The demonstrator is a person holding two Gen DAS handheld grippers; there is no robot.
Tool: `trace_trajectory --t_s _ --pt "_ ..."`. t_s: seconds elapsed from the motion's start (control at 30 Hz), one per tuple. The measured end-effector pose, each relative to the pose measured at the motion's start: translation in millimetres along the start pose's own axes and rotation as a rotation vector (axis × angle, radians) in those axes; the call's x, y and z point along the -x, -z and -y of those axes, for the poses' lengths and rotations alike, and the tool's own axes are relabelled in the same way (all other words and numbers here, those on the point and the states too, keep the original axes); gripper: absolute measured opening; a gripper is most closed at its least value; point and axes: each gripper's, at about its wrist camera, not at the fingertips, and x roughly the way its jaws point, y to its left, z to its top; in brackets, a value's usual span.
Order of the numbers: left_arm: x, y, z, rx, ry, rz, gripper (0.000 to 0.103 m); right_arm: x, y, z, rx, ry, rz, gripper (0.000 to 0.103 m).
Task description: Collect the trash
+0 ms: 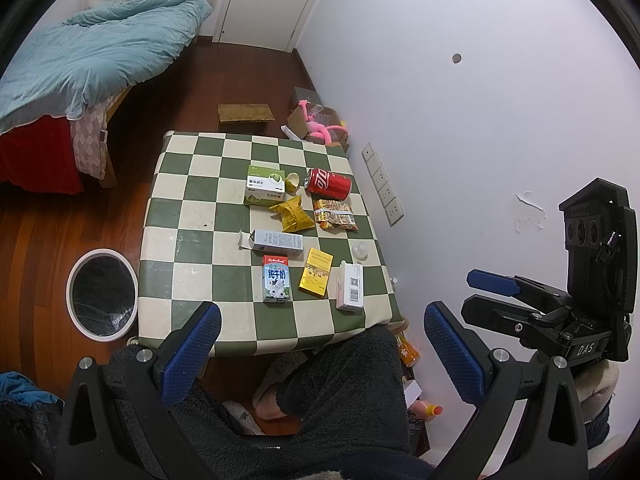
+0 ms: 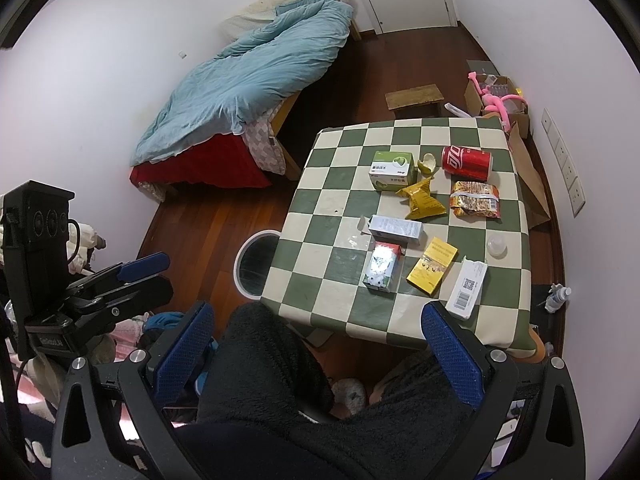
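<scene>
Trash lies on a green-and-cream checkered table (image 1: pixel 192 184) (image 2: pixel 340 152): a red cola can (image 1: pixel 328 183) (image 2: pixel 466 162) on its side, a green-white box (image 1: pixel 265 184) (image 2: pixel 392 171), a yellow wrapper (image 1: pixel 292 214) (image 2: pixel 422 200), a snack packet (image 1: pixel 335 216) (image 2: pixel 475 200), a milk carton (image 1: pixel 275 280) (image 2: pixel 382 266), a yellow box (image 1: pixel 316 276) (image 2: pixel 432 266), a white box (image 1: pixel 350 286) (image 2: pixel 467 289). A white-rimmed bin (image 1: pixel 101 294) (image 2: pixel 256 264) with a black liner stands on the floor left of the table. My left gripper (image 1: pixel 320 354) and right gripper (image 2: pixel 318 354) are open and empty, held above my lap short of the table's near edge.
A grey-blue carton (image 1: pixel 276 242) (image 2: pixel 394 230) and a clear cap (image 1: pixel 360 250) (image 2: pixel 497 246) also lie on the table. A bed with a blue duvet (image 1: pixel 92 52) (image 2: pixel 248 80) is at far left. A small wooden stool (image 1: pixel 245 114) and a box with a pink toy (image 1: pixel 320 124) stand beyond the table. The wall runs along the right.
</scene>
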Motion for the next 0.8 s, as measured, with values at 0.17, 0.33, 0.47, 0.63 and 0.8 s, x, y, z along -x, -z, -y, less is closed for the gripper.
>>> trace_trajectory --t_s 0.17,0.33,0.47,0.63,0.8 --pt "0.3 0.1 -0.3 0.000 -0.001 -0.001 0.103 0.2 0.3 0.1 0.001 0.001 0.001 0.103" --pt "0.5 0.3 -0.9 0.000 -0.002 -0.001 0.103 0.0 -0.2 -0.5 0.003 0.000 0.001 0.103" --pt "1.0 -0.3 -0.2 0.001 -0.002 -0.001 0.103 0.4 0.4 0.2 0.001 0.001 0.001 0.103" --pt "2.3 -0.8 1.1 -0.003 -0.003 -0.005 0.103 0.0 0.3 -0.2 0.004 0.003 0.000 0.103" --pt "2.7 -1.1 2.5 -0.006 -0.003 -0.005 0.103 0.6 -1.5 -0.3 0.002 0.003 0.001 0.103"
